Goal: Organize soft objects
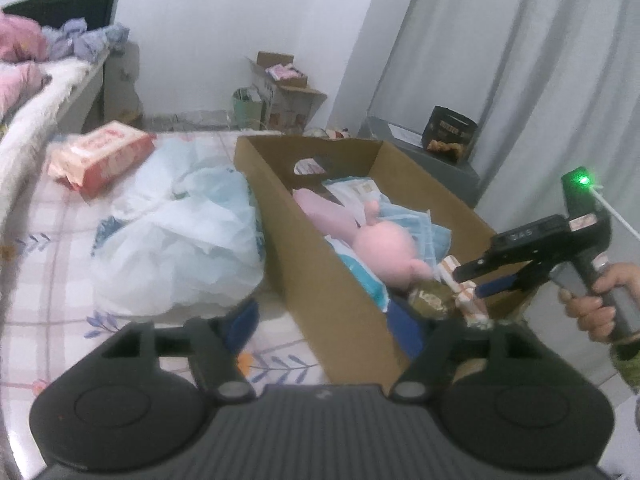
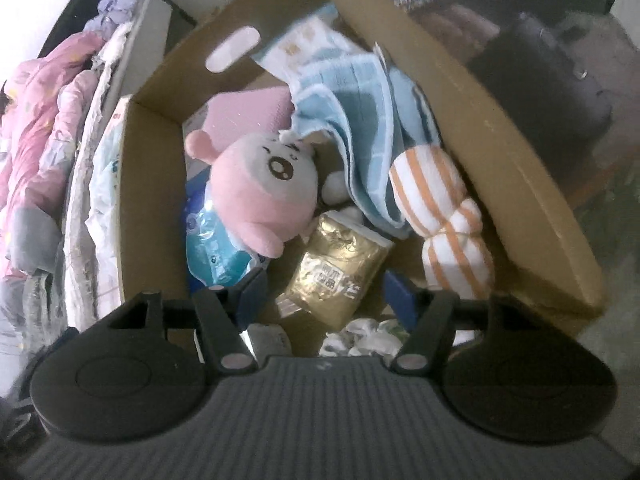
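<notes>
A pink plush toy (image 2: 256, 184) with a white face lies in the cardboard box (image 2: 500, 152), beside a striped orange-white cloth roll (image 2: 444, 208). The right gripper (image 2: 322, 296) points down into the box, jaws apart, empty. The left gripper (image 1: 332, 332), also open and empty, hangs over the box's near corner. Only the left wrist view shows a white plastic bag (image 1: 180, 232) on the bed.

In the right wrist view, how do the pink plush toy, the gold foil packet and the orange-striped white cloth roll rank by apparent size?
1. Pink plush toy, largest.
2 and 3. Orange-striped white cloth roll and gold foil packet look alike in size; I cannot rank them. All lie in the cardboard box.
</notes>
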`<state>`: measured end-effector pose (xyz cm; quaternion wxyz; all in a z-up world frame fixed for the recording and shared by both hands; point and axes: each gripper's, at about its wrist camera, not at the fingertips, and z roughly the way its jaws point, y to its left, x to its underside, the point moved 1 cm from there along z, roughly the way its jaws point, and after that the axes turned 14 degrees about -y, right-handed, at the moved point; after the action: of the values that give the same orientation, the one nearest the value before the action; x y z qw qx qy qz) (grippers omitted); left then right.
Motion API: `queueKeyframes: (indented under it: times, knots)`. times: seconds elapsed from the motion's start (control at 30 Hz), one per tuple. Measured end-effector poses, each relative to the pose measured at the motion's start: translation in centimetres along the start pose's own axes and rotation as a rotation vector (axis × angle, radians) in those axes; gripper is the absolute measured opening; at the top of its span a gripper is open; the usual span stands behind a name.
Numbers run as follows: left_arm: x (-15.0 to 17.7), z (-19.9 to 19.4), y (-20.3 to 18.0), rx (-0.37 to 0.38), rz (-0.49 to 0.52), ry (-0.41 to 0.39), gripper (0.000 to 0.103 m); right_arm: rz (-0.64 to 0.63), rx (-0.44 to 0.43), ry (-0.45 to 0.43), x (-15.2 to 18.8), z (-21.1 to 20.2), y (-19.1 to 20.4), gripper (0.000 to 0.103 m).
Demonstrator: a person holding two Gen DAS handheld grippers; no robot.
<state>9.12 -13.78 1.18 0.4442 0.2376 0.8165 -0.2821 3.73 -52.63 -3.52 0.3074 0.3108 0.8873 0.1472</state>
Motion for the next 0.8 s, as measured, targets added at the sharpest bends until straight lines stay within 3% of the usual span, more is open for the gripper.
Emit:
queueKeyframes:
  times: [0.13, 0.27, 0.43, 0.53, 0.6, 0.8]
  knots:
    - [0.6, -1.1, -0.5, -0.019, 0.068, -0.033, 0.087, -0.083, 0.013, -0.15, 1.7, -2.9, 1.5, 0.068]
    - [1.3, -1.6, -1.0, -0.083, 0.119, -0.044, 0.095, -0.209, 0.079, -0.363, 4.0, -5.6, 3.5, 0.077]
    - [2.1, -2.4, -1.8, -0.189, 0.175, -0.087, 0.103, -0.292, 0.116, -0.541, 7.2, -8.5, 6.3, 0.09]
    - [2.6, -2.9, -2.6, -0.233, 0.186, -0.109, 0.103, -0.356, 0.161, -0.609, 9.6, -9.9, 7.8, 0.101]
    - [2.9, -2.9, -3.1, -0.258, 0.175, -0.099, 0.103, -0.41, 0.204, -0.648, 11.1, -10.4, 8.6, 0.102]
    - [3.9, -2.5, -4.0, -0.377, 0.147, -0.014, 0.103, -0.433, 0.217, -0.618, 14.3, -10.8, 8.6, 0.102]
